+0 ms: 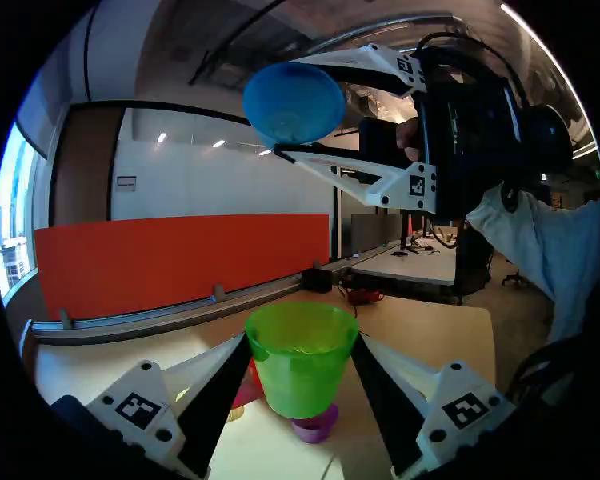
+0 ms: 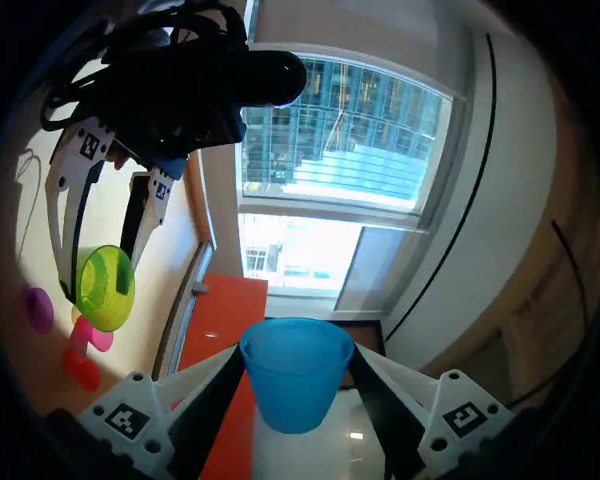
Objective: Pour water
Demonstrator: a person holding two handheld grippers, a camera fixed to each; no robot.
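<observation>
Two cups are in play. Left gripper view: the left claw (image 1: 300,342) is clenched on the green cup (image 1: 300,376), one finger against each side of its wall. The cup stands upright, mouth open upward, held above the table (image 1: 428,320). Higher in the picture, the right claw (image 1: 289,104) grasps the blue cup (image 1: 294,104), which is rolled onto its side so that one round end faces this camera. Which end it is cannot be told, and no stream of water can be made out. A purple cup (image 1: 316,424) sits on the table just below the green cup, and an orange partition (image 1: 180,260) runs behind. Right gripper view: the blue cup (image 2: 294,376) sits between both fingers of the right claw (image 2: 296,352), gripped at mid-wall. The window (image 2: 340,160) appears turned sideways, consistent with a rolled wrist. Farther off, the left claw (image 2: 100,284) holds the green cup (image 2: 104,290) with its mouth toward this camera. Judged step: the pour itself. To perform it well, bring the blue cup's lower lip over the centre of the green cup's mouth before adding roll, since the depth between the two cups is uncertain. Roll slowly, hold the green cup level and motionless, and maintain both grips. The main risk is spillage onto the table.
</observation>
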